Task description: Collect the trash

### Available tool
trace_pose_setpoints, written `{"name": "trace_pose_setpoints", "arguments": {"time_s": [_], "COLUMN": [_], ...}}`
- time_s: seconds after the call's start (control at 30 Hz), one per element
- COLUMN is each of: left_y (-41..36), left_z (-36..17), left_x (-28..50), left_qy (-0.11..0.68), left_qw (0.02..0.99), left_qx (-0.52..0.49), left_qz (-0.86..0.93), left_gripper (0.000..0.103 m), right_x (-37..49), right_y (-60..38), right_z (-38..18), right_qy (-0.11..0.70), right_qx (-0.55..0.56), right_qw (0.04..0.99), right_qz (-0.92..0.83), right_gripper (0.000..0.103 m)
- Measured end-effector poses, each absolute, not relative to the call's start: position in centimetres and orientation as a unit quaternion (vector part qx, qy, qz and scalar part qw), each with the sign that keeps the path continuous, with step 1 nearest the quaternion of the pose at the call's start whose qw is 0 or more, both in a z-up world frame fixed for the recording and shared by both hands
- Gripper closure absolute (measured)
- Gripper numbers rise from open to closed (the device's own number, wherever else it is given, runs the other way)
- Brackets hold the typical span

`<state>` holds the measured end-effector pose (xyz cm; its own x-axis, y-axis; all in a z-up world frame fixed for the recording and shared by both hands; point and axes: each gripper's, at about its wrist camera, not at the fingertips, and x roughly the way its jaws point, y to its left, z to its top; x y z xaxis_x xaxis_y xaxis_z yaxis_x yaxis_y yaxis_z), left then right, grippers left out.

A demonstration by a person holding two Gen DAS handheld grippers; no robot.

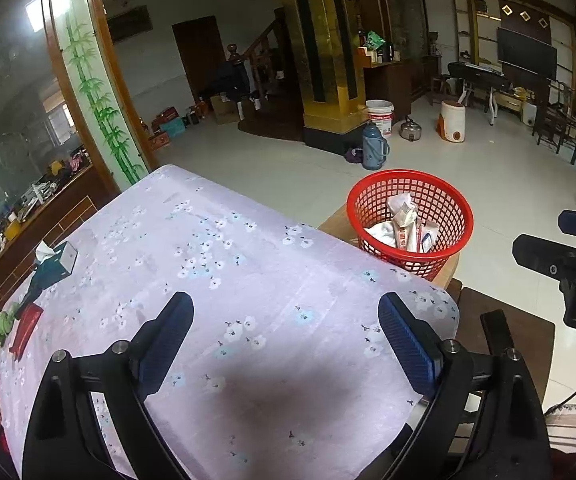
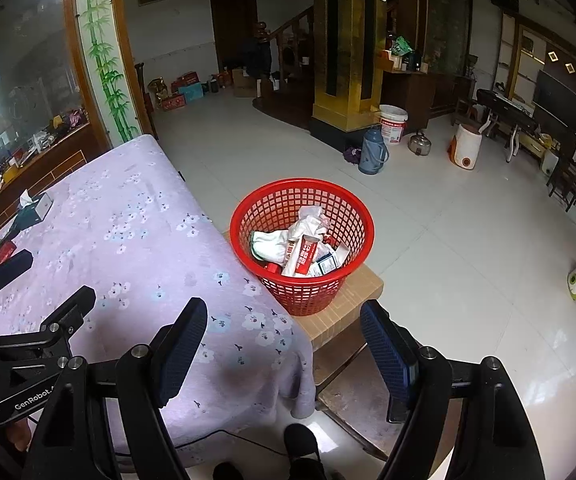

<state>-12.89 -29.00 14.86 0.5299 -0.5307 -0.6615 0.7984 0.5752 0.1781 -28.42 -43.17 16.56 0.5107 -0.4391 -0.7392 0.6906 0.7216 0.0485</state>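
A red mesh basket (image 1: 410, 220) (image 2: 302, 240) stands on a low wooden stool (image 2: 344, 300) beside the table. Inside it lie crumpled white wrappers, a red-and-white tube (image 2: 302, 258) and a small box. My left gripper (image 1: 285, 328) hovers open over the lilac flowered tablecloth (image 1: 215, 272), nothing between its blue pads. My right gripper (image 2: 283, 334) is open too, above the table's corner and the stool, just short of the basket. The right gripper's body shows at the right edge of the left wrist view.
At the table's far left lie a teal tissue box (image 1: 53, 262) (image 2: 35, 208), a red packet (image 1: 25, 330) and something green. On the floor beyond stand a blue thermos (image 2: 372, 150), a white bucket (image 2: 392, 124) and a kettle. A person's dark shoes (image 2: 300, 452) show below.
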Motion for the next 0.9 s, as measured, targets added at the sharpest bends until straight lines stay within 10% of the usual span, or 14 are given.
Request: {"name": "trace_pose_setpoints", "arguments": {"time_s": [0.9], "left_y": [-28.78], "left_z": [14.98], "left_x": [-13.00], "left_qy": [0.283], "left_qw": [0.842], "left_qx": [0.227], "left_qz": [-0.401], "left_gripper": [0.010], "right_x": [-27.74], "right_y": [-43.10], "right_z": [16.20], "right_qy": [0.380], "right_qx": [0.171], "right_qw": [0.848], "right_qz": [-0.329], "right_gripper": [0.020]}}
